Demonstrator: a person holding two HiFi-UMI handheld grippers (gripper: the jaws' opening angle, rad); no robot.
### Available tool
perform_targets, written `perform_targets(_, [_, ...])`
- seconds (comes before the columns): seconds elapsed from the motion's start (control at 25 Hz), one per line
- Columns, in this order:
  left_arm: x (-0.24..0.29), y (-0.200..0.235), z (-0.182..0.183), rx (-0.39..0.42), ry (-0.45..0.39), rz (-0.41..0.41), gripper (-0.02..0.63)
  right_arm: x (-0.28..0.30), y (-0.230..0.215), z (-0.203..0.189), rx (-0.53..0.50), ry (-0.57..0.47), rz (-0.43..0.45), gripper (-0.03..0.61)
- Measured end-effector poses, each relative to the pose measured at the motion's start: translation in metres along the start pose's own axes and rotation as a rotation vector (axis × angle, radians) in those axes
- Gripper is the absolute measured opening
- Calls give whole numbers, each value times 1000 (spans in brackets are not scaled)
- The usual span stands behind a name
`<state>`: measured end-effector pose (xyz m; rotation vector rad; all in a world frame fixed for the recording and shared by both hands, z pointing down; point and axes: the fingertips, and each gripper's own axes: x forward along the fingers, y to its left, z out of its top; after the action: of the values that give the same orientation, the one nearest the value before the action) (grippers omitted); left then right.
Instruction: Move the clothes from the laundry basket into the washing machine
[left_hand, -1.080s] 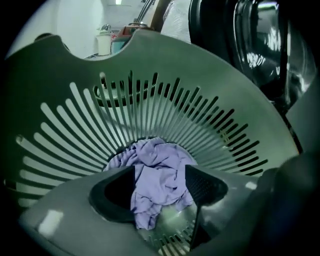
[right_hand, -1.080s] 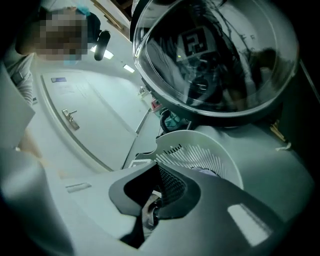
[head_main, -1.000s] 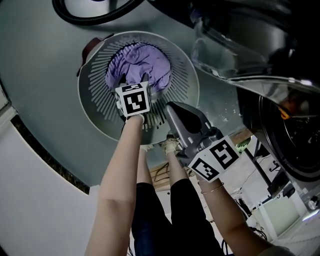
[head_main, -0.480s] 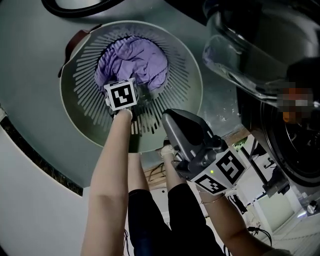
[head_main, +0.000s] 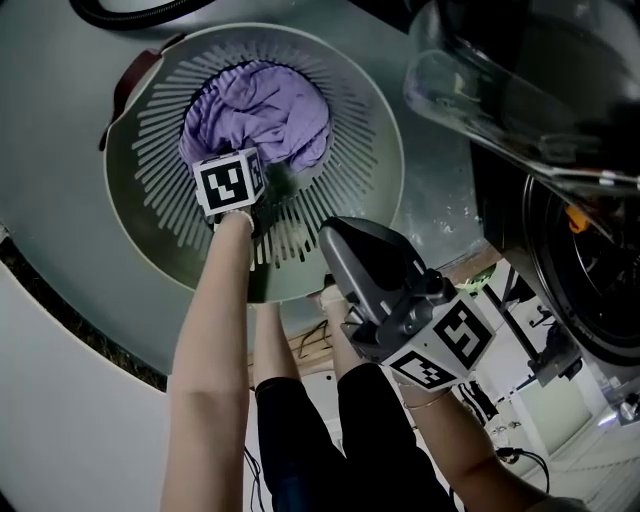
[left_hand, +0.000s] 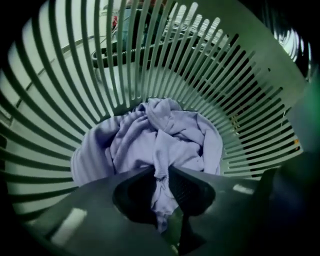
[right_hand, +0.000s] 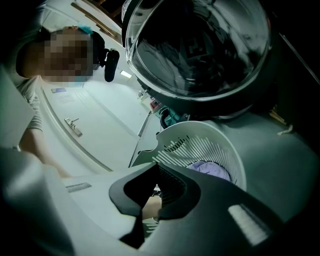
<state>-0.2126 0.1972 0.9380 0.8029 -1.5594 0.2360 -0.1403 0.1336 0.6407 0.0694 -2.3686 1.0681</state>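
Washing machine (head_main: 585, 255): its open glass door is seen above and beyond the right jaws. Laundry basket (head_main: 388, 150): its slatted wall is ranged all round the left jaws. Purple garment (left_hand: 165, 142): it is heaped in the basket directly ahead of the left gripper (left_hand: 161, 175), and a fold is clenched between those jaws. Right gripper (right_hand: 155, 172): its jaws are pressed together on nothing, with the basket ahead of them.
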Motion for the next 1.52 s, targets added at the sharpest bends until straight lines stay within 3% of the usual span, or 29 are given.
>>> perform_targets(0.16, [-40, -20, 16, 23, -52, -31, 71, -12, 6, 15, -6, -27, -20, 26])
perform_targets(0.48, [-158, -88, 42, 188, -214, -116, 68, -59, 29, 54, -41, -101, -64, 26])
perform_targets(1.0, [-354, -168, 92, 187, -382, -225, 66, -136, 85, 107, -65, -153, -181, 28])
perform_targets(1.24, [-441, -223, 105, 232, -442, -324, 66, -161, 118, 122, -80, -144, -196, 191])
perform_targets(1.32, [-467, -241, 107, 250, -454, -360, 66, -166, 130, 127, -118, -146, -183, 275])
perform_targets(1.36, [-479, -250, 107, 270, -459, -378, 66, -168, 136, 128, -148, -145, -180, 323])
perform_targets(1.52, [-522, -286, 103, 393, -461, -445, 66, -183, 151, 133, -269, -128, -194, 412])
